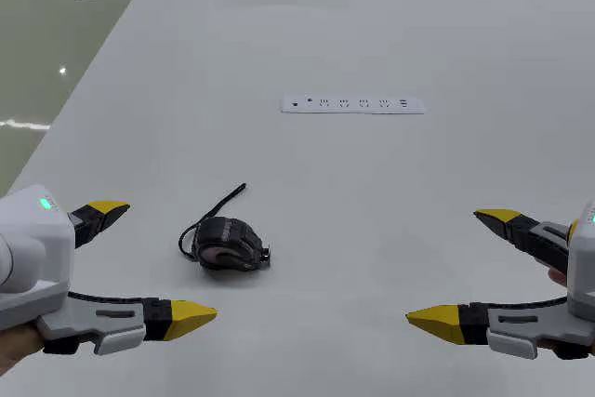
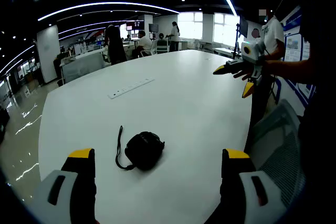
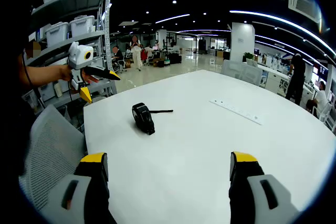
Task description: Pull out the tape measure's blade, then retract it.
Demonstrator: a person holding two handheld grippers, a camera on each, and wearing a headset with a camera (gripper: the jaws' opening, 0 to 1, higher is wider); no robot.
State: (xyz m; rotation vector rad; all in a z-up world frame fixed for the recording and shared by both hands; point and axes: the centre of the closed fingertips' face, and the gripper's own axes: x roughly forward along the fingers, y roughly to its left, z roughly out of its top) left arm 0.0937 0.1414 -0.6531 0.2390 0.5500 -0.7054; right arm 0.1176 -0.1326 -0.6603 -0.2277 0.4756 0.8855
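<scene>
left claw [image 1: 169, 260] and right claw [image 1: 442, 265] both spread wide, flanking the tape measure [image 1: 228, 244].

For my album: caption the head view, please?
Open left gripper and right gripper flank a tape measure on a white table.

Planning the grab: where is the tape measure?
In the head view the tape measure lies on the table, nearer the left gripper, the power strip beyond it.

Left tool [image 1: 169, 259], right tool [image 1: 442, 266]: white bodies, yellow-tipped black jaws
</scene>
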